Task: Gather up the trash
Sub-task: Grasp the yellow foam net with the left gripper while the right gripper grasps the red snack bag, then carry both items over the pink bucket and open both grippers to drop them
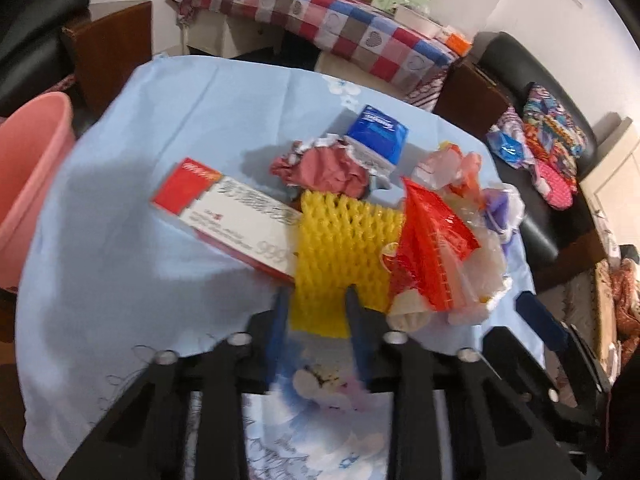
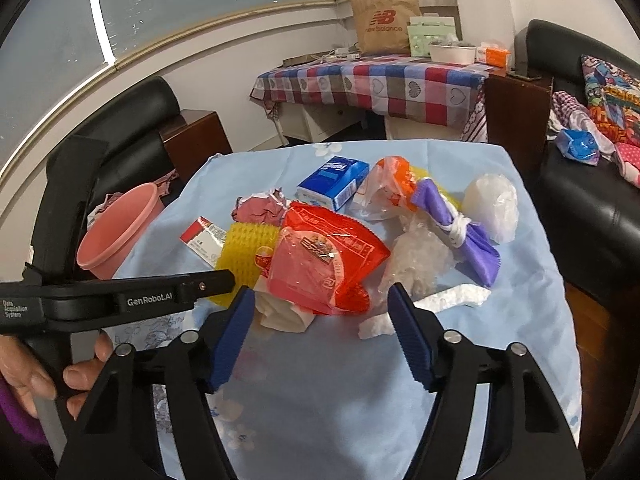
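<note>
A heap of trash lies on the table's light blue cloth (image 1: 120,240). My left gripper (image 1: 316,304) is shut on the near end of a yellow foam net (image 1: 340,248), which fills the gap between its blue pads. In the right wrist view the left gripper (image 2: 228,280) reaches in from the left to the yellow foam net (image 2: 244,256). My right gripper (image 2: 320,296) stands open just before a red plastic wrapper (image 2: 320,264), its pads touching nothing. A red-and-white box (image 1: 224,216), crumpled pink paper (image 1: 324,168) and a blue tissue pack (image 1: 376,136) lie behind the net.
A pink bin (image 2: 116,232) stands off the table's left edge. A purple cloth bow (image 2: 460,228), a white foam wad (image 2: 492,208), clear plastic (image 2: 420,264) and white foam scraps (image 2: 452,296) lie right. A black sofa (image 2: 592,220) flanks the table. A hand (image 2: 40,380) holds the left gripper.
</note>
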A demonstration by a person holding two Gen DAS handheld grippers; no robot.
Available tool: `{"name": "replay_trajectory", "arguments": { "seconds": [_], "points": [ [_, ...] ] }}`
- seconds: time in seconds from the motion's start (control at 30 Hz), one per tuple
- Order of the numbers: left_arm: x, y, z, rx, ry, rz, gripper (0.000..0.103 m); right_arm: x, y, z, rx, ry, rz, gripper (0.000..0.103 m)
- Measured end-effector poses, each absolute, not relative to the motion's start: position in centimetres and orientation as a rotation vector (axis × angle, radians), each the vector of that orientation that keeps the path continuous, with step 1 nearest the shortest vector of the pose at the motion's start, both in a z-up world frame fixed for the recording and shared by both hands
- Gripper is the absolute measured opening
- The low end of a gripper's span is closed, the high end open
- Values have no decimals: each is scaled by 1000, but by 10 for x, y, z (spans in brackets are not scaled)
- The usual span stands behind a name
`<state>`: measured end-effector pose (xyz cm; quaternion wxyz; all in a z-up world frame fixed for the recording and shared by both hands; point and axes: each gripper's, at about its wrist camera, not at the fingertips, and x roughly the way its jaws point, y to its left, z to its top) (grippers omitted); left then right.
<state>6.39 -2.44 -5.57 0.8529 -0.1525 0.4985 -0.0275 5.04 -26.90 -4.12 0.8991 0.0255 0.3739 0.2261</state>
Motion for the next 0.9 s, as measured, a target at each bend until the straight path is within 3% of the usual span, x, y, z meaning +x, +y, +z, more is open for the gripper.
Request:
{"name": "replay_trajectory", "arguments": {
  "seconds": [0.1,0.43,0.53,0.67,0.77,0.9],
  "points": [
    [63,-29,-55,-297,1041,-76,9,56,-266,-42,64,787,492,64],
    [42,-25,-38,-277,977,-79,7,75,-247,-47,53,818,529,51],
    [36,-20,-34,-289,962,-72,7,82,-242,-51,51,842,533,41],
    [28,-11,-30,-300,953,-59,7,83,-239,-54,65,868,537,12],
    [23,-7,-26,-301,940,-51,7,80,-243,-52,84,869,537,3],
    [16,0,-18,-290,910,-34,7,73,-243,-40,80,832,543,2]
  ]
}}
